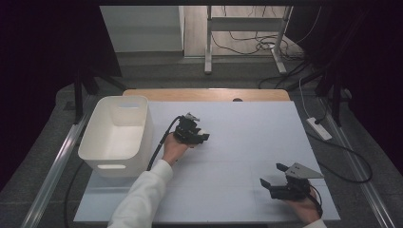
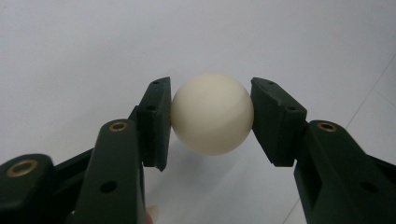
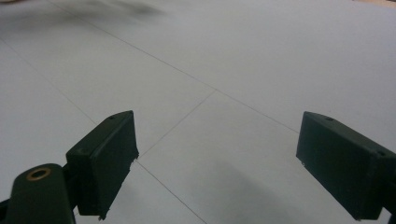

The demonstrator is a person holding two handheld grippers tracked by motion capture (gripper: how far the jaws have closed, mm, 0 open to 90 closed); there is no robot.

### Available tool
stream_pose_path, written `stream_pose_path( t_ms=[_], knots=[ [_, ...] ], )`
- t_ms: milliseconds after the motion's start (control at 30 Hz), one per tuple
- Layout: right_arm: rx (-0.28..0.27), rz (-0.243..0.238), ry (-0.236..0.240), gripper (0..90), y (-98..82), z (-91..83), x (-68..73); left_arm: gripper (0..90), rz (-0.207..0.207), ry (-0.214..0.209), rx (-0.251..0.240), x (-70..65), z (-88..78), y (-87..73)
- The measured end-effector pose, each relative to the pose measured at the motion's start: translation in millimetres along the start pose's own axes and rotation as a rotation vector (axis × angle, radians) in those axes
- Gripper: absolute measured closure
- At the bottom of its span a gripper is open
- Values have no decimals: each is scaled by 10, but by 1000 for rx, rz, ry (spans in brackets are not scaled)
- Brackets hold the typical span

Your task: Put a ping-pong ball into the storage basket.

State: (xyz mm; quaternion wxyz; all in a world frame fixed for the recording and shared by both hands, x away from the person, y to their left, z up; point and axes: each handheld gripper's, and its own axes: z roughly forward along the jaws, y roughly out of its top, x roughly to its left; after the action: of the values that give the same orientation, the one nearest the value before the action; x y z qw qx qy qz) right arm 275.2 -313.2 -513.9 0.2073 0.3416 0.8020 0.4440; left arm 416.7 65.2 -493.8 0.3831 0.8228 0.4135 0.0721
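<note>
One white bin [image 1: 116, 135], open-topped with a handle slot in its near wall, is set at the left edge of the table [image 1: 247, 128], which is covered by one pale sheet marked with thin seams. Just right of the bin, toward the middle of the table, one left gripper [image 1: 198, 137] is held in a hand in a white sleeve [image 1: 142, 194]; in the left gripper view one cream ball [image 2: 212, 113] is pinched between its two black jaws, both pads being pressed against its sides, and the ball is carried clear of the sheet with a shadow under it. Near the front right corner, one right gripper [image 1: 272, 174] is held low over the sheet, its jaws spread wide with nothing between them.
</note>
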Motion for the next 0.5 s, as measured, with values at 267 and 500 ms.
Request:
stream_pose_path(
  t_ms=[267,500],
  knots=[
    [-1,0,-1,121,2,-1,3,507,11,-7,-15,-22,-101,11],
    [-2,-2,-6,122,4,-6,3,507,16,-11,-31,-34,-183,15]
  ],
)
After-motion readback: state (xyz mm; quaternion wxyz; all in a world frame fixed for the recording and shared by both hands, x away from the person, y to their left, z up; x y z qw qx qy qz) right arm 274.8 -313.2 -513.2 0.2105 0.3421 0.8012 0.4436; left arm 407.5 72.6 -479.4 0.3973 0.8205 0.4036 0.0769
